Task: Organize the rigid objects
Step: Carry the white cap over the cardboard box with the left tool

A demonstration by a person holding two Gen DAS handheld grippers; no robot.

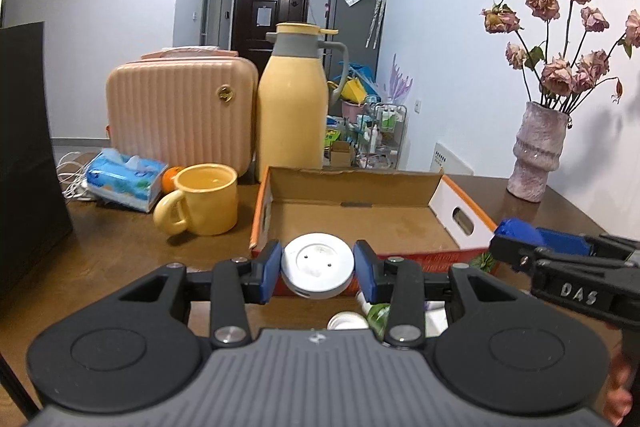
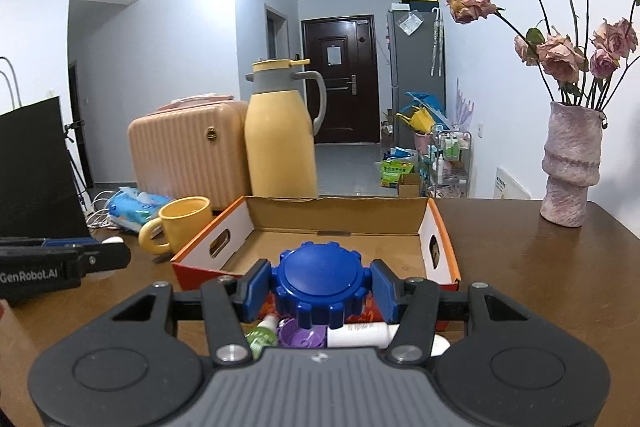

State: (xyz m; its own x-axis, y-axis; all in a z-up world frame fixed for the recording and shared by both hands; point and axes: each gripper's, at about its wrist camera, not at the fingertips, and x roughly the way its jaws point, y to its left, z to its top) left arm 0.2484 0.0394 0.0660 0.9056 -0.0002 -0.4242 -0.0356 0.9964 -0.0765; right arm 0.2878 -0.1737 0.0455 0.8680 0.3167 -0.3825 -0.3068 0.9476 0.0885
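Now, left gripper (image 1: 316, 269): jaws clamped on a white disc (image 1: 317, 264), held above the box's near edge.
Right gripper (image 2: 319, 285): jaws clamped on a blue cap (image 2: 320, 279) (notched rim).
Box (image 2: 438, 227): cardboard, open on the tabletop (image 2: 540, 275).
Beside box: yellow mug (image 1: 204, 201).
Behind: yellow jug (image 1: 294, 99).

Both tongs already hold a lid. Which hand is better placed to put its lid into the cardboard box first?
Right, narrowly. The right tongs hold the blue lid centred before the empty cardboard box. The left tongs, holding the white lid, face its left corner.
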